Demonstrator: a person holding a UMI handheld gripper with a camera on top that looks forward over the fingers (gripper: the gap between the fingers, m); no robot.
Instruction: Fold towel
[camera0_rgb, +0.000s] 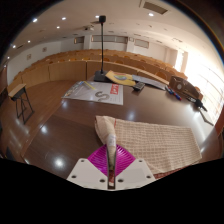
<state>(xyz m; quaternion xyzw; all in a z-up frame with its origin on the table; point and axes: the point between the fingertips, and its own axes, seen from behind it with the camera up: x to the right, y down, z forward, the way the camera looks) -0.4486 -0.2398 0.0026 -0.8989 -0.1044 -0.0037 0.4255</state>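
A beige checked towel (160, 142) lies spread on the dark glossy table (55, 125), just ahead and to the right of my gripper. One corner of it (106, 130) is lifted and runs down between my magenta pads (98, 158). My gripper (110, 165) is shut on that towel corner, the fingers pressed together with the cloth pinched between them. The rest of the towel lies flat on the table beyond the fingers.
A white printed sheet (95, 92) lies farther back on the table. A yellow-green object (125, 78) and a dark bag (184, 88) sit at the far right. A black stand (101, 45) rises at the back. Wooden cabinets line the far wall.
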